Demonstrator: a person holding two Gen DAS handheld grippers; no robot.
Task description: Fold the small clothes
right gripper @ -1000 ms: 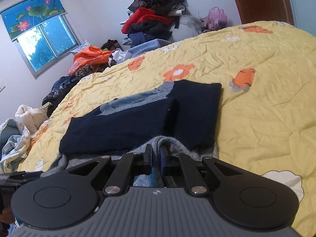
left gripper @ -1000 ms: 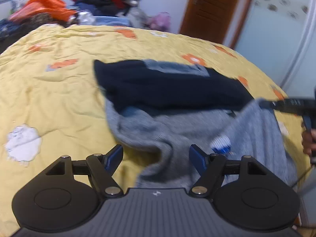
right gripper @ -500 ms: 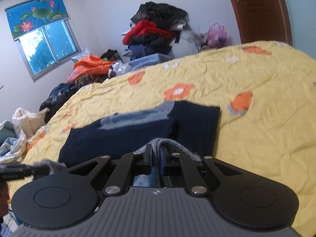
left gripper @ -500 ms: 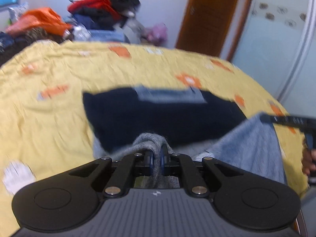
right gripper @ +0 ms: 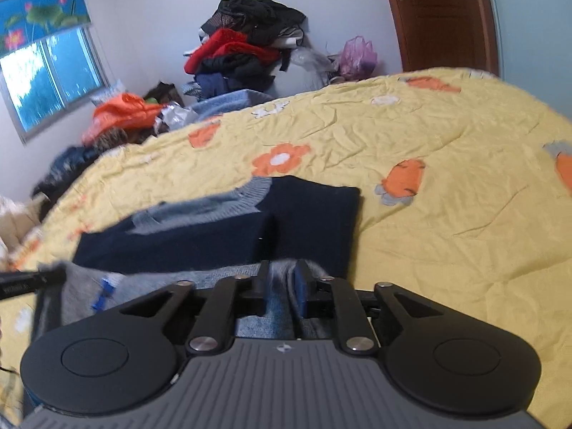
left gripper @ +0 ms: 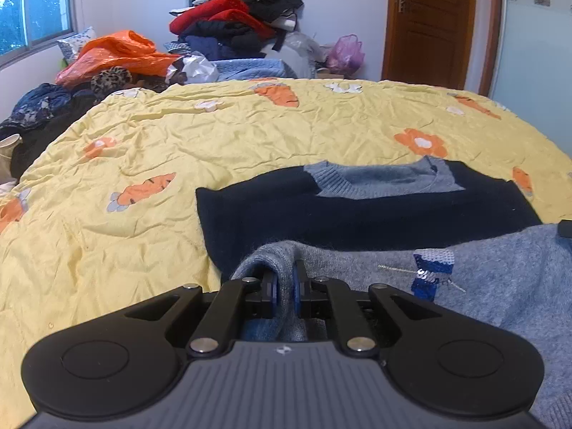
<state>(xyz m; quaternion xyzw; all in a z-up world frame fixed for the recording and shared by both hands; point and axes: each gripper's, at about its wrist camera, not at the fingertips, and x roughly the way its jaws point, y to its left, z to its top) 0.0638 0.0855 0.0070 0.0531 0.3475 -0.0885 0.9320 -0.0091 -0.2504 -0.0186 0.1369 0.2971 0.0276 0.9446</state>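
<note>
A small sweater lies on the yellow bedspread, its navy upper part flat with a grey collar. The grey lower part, with a blue sequin patch, is raised toward the navy part. My left gripper is shut on a fold of the grey hem. My right gripper holds the other end of the hem between jaws that are opening, with a gap beside the cloth. The navy part lies just beyond it. The left gripper's tip shows at the far left of the right wrist view.
Beyond the bed's far edge a tall pile of clothes leans on the wall beside an orange bag and a pink bag. A wooden door stands at the back right, a window at the left.
My left gripper went from wide open to shut on the grey hem and carried it up toward the navy part. My right jaws, shut on the hem before, have parted.
</note>
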